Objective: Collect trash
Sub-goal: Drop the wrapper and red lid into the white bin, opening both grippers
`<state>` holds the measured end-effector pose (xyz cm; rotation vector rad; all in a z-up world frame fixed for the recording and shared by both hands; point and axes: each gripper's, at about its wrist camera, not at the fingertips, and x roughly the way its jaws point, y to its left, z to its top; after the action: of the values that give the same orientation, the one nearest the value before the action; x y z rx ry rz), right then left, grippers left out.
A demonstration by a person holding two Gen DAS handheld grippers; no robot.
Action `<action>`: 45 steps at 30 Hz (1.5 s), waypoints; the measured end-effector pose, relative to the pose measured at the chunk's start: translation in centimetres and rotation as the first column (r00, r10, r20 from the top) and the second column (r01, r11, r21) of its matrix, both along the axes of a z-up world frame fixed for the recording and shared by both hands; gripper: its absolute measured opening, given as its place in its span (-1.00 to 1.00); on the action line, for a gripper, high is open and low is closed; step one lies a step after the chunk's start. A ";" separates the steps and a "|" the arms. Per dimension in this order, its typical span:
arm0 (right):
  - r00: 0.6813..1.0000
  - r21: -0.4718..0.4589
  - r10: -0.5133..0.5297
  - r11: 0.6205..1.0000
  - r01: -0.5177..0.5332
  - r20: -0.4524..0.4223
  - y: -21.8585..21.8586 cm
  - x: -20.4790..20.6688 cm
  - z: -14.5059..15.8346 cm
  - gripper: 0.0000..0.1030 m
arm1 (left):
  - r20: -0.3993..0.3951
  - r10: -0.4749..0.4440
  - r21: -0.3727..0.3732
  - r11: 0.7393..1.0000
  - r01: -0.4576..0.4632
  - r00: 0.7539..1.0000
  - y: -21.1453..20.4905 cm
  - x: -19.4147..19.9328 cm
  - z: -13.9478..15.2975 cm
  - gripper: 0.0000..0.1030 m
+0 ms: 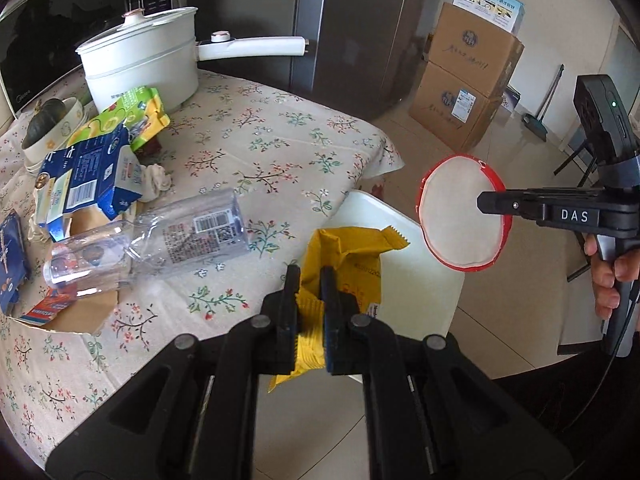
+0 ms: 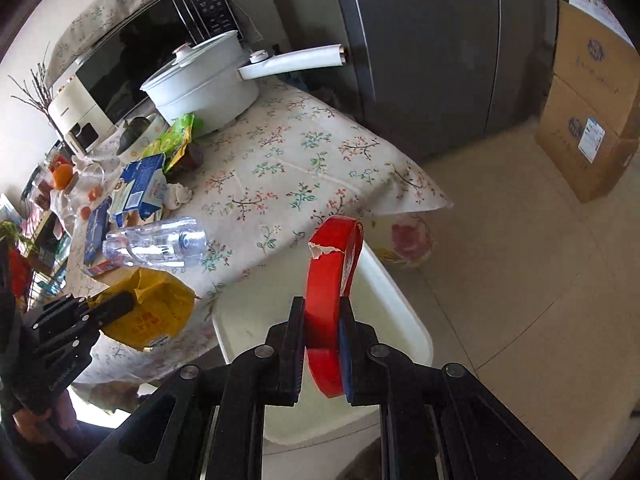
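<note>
Two grips are loaded at once: the left gripper (image 1: 310,300) pinches a crumpled yellow wrapper (image 1: 348,256) between its pads, and the right gripper (image 2: 322,344) clamps a flattened red lid (image 2: 334,280) edge-on, its pale inner face showing in the left view. Both hang past the near corner of the tabletop (image 1: 260,148), over a white bin (image 2: 400,304) that stands on the floor just beside that corner. My judgement is that the step in hand is the drop. To do it well, bring each piece squarely above the bin's open mouth and not over its rim, lower it a little, then spread the jaws fully so the thin wrapper does not cling to a pad. More trash waits toward the far left edge of the tabletop: a clear plastic bottle (image 1: 148,244) lying on its side, a blue carton (image 1: 88,184) and a green packet (image 1: 136,116) near a white pot (image 1: 140,64).
</note>
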<state>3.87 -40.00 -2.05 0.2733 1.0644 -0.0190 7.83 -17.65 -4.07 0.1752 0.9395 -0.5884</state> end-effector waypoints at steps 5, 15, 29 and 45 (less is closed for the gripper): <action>0.999 0.010 -0.028 1.000 0.029 -0.043 -2.1 -0.8 -1.5 -0.70 | 0.002 -0.038 0.032 0.999 0.037 0.999 -3.0 0.3 -2.0 -0.79; 0.997 0.007 -0.024 1.000 0.025 -0.080 -2.6 -0.7 -2.5 -0.70 | 0.004 -0.034 0.060 0.998 0.033 0.999 -4.9 1.4 -4.4 -0.77; 0.995 0.004 -0.025 1.000 0.026 -0.095 -2.1 -0.4 -2.7 -0.70 | 0.059 0.091 0.075 0.993 -0.095 0.994 -1.7 1.5 -2.2 0.73; 0.991 -0.032 0.038 0.999 -0.042 -0.132 2.5 2.1 -2.9 -0.68 | 0.113 0.167 0.087 0.980 -0.177 0.980 4.0 0.9 0.5 0.87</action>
<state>5.92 -37.51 -4.97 0.2211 1.1986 -0.0198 8.73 -13.61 -3.59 0.2070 0.8714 -0.3707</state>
